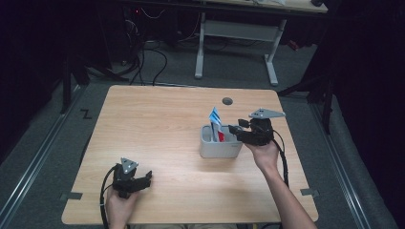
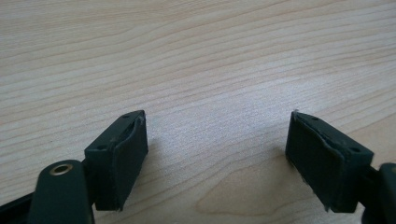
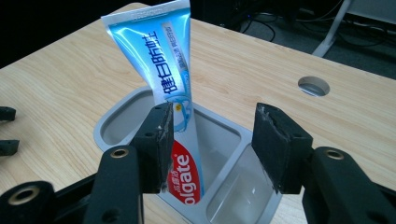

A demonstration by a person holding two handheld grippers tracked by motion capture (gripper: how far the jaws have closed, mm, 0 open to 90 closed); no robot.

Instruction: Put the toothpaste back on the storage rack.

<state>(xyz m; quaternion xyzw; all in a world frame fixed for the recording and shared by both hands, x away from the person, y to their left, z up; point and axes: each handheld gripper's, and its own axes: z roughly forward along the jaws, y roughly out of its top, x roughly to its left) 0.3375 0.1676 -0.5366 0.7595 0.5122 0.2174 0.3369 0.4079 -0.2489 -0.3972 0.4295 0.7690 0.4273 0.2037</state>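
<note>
- In the high view, a grey plastic holder (image 1: 217, 145) sits right of the middle of the wooden table (image 1: 157, 129).
- A blue and white toothpaste tube (image 1: 215, 123) stands in the holder, tilted, with its flat end sticking up above the rim.
- In the right gripper view, the toothpaste tube (image 3: 173, 88) fills the upper middle of the frame and leans to the left. Its red bottom part is down inside a middle pocket of the holder (image 3: 112, 122).
- The right gripper (image 1: 235, 129) is just to the right of the holder in the high view. Its jaws are spread apart over the holder. One jaw is right next to the tube, but nothing is pinched.
- The left gripper (image 1: 148, 177) is at the lower left of the high view, well apart from the holder. Its jaws are spread wide over bare wood.
- A small round hole (image 1: 227, 101) is in the table above the holder.
</note>
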